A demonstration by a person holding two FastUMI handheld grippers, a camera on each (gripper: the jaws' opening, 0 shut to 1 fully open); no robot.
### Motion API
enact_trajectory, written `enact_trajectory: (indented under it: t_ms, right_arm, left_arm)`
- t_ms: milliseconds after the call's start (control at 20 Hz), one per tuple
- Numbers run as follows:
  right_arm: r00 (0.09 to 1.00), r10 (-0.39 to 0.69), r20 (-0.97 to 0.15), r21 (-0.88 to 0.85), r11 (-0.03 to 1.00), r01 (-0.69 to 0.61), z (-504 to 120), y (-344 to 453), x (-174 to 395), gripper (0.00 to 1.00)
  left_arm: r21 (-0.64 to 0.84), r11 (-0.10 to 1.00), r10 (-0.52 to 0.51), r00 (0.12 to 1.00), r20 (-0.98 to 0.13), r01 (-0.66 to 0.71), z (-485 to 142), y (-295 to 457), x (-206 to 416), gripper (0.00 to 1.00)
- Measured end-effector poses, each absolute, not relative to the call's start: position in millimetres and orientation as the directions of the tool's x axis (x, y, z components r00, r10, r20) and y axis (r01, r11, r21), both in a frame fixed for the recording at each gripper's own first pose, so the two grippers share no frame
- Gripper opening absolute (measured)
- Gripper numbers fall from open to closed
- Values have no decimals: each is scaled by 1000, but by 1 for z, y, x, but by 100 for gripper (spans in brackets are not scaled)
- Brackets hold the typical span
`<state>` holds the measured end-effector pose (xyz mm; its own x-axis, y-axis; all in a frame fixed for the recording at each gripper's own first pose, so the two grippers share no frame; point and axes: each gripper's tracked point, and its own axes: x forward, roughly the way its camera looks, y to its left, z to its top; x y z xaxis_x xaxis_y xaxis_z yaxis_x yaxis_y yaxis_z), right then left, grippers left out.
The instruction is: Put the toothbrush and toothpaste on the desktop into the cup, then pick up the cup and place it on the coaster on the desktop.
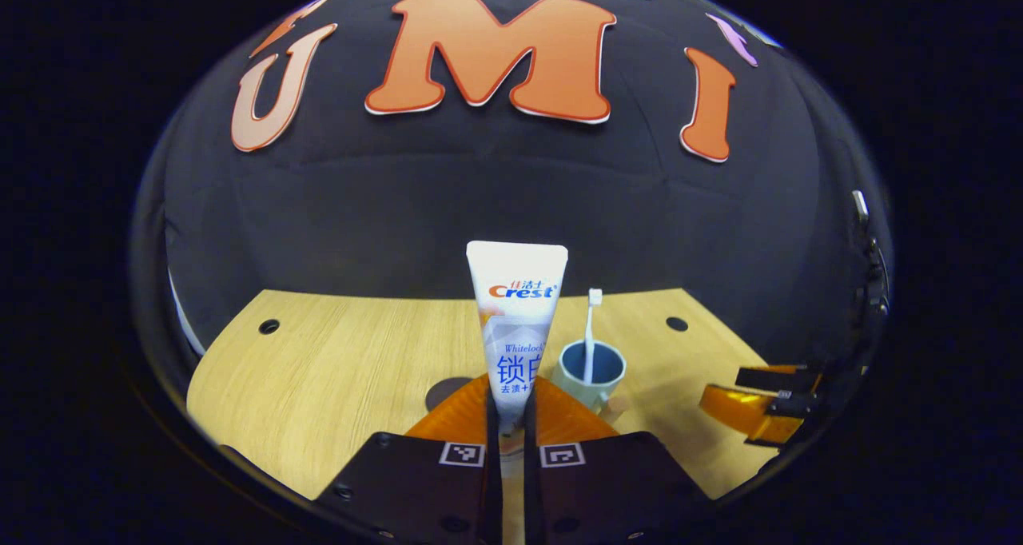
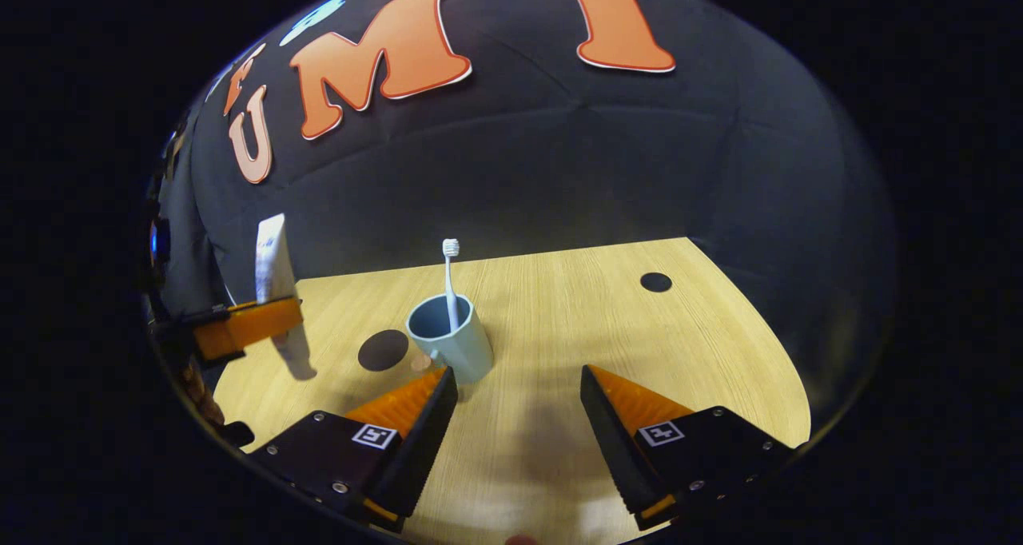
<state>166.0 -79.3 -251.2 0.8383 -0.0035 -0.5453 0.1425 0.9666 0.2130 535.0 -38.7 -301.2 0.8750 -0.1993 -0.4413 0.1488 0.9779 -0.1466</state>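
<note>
The white toothpaste tube [image 1: 515, 329] stands upright, crimped end up, clamped low between the left hand-held gripper [image 1: 511, 427] fingers above the wooden surface [image 2: 559, 305]. A white toothbrush [image 2: 450, 281] stands bristles-up in the blue cup [image 2: 451, 341]. The dark round coaster [image 2: 383, 350] lies just beside the cup.

Ahead, beyond the tool: a black cloth booth wall [image 1: 511, 201], faintly creased, rising straight behind the far edge. Underneath and in front: a light wood-grain desktop [image 2: 575, 321] with a curved far rim. Round dark holes [image 2: 655, 282] near its far corners. Soft shadows across the grain, under bright overhead light.
</note>
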Motion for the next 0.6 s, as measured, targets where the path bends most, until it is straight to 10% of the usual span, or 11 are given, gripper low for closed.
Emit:
enact_trajectory:
  t_ms: [600]
  right_arm:
    - [836, -44, -547, 166, 973, 160, -258, -95, 133, 95]
  left_arm:
    - [-238, 944, -277, 943, -186, 230, -288, -114, 617, 10]
